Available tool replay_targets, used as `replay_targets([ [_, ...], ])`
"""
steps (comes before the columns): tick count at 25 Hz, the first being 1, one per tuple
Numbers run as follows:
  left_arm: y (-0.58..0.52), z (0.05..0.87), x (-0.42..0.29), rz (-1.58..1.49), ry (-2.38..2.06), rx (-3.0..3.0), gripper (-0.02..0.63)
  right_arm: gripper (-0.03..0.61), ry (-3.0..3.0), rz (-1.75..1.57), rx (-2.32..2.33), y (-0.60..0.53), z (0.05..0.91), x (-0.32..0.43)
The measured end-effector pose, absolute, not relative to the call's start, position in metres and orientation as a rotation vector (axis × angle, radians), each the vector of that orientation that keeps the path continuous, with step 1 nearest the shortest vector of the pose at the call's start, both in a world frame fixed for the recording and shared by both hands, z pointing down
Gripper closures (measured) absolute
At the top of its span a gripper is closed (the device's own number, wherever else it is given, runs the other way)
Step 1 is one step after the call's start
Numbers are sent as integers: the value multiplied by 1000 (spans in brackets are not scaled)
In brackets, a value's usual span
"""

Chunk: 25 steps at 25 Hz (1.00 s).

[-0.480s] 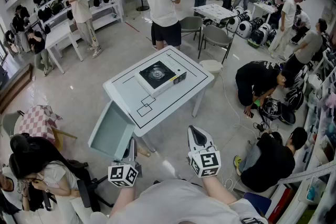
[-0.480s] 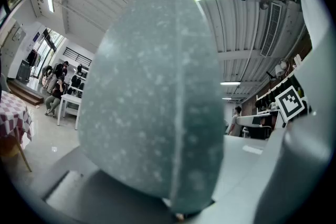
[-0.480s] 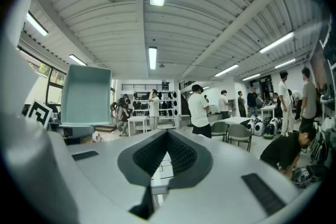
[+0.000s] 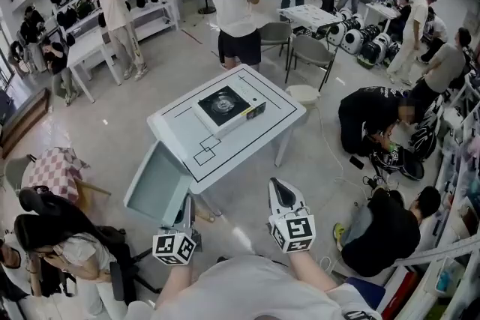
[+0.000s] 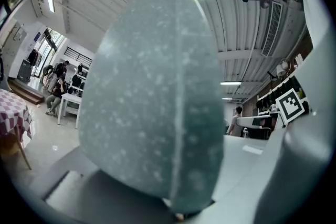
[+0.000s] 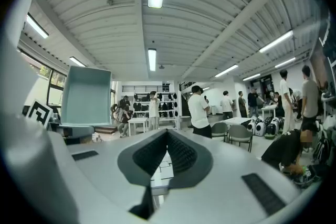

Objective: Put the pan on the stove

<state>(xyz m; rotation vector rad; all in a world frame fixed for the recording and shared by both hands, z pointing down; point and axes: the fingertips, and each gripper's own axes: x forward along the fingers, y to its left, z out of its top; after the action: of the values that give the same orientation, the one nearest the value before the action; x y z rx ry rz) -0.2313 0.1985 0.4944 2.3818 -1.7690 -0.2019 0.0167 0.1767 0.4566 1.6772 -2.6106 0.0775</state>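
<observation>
A portable gas stove [image 4: 225, 107] with a black burner sits in the middle of the white table [image 4: 259, 133]. The pan [image 4: 159, 186] is a square teal one. It hangs off the table's near left corner, above the floor. My left gripper [image 4: 186, 212] is shut on its near edge. In the left gripper view the pan's speckled teal wall [image 5: 152, 102] fills most of the picture. The right gripper view shows the pan [image 6: 86, 94] held up at the left. My right gripper [image 4: 280, 187] is shut and empty, level with the left one and short of the table.
A person in a white shirt [image 4: 232, 0] stands behind the table, with grey chairs [image 4: 309, 52] to the right. People crouch or sit on the floor at right [image 4: 371, 116] and at lower left [image 4: 45, 240]. Cables lie near the table's right legs.
The pan and my left gripper have drifted slightly left. The right gripper has stayed put. People in the background have shifted.
</observation>
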Motion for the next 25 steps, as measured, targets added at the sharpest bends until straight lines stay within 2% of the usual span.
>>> replay_targets([
  [15, 183, 500, -184, -195, -1795, 2339, 492, 569, -2597, 83, 1658, 162, 466, 79],
  [25, 112, 508, -173, -185, -1766, 2368, 492, 569, -2598, 80, 1662, 94, 475, 82],
])
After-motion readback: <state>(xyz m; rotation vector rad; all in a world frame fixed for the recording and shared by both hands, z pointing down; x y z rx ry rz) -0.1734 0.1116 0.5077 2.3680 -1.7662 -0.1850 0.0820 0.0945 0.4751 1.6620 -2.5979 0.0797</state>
